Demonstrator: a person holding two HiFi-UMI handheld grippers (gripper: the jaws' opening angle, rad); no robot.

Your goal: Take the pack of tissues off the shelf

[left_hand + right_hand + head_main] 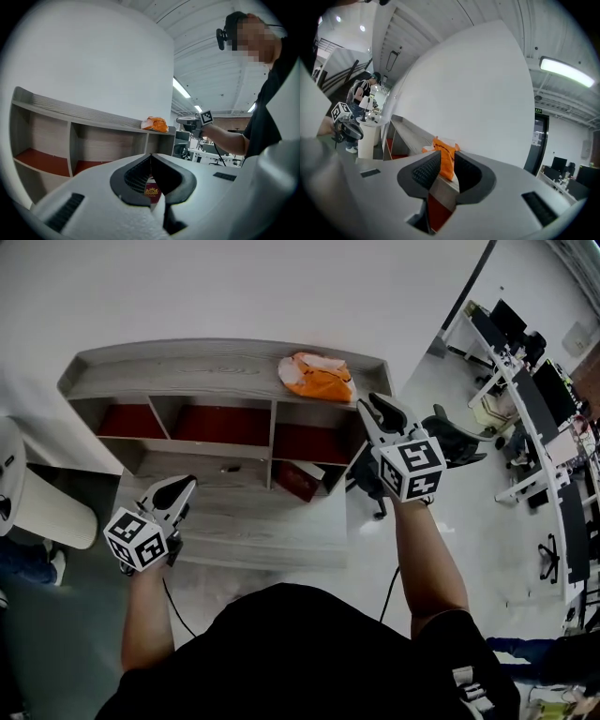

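- Tissues (pixel 317 377), an orange pack with a white top, lie on the top board of the shelf (pixel 187 367), at its right end and close to the far wall (pixel 281 287).
- The right hand-held gripper (pixel 378 409) is raised level with that top board, just right of the pack and a little nearer than it, not touching it.
- In the right gripper view its jaws stand a little apart. The pack (pixel 444 157) shows in the gap beyond the tips, and the pads press on nothing, so this hand-held gripper is empty.
- The left hand-held gripper (pixel 178 486) is lower and well to the left, in front of the shelf's lower step and far from the pack.
- In the left gripper view its jaw tips (pixel 150 155) meet and hold nothing. A red box (pixel 153 191) in a lower compartment shows through the opening behind the tips.
- From that view the pack (pixel 155 124) sits up on the right end of the top board, with the right hand-held gripper (pixel 190 123) beside it on the right.
- The shelf is grey wood with red-floored compartments under the top board.
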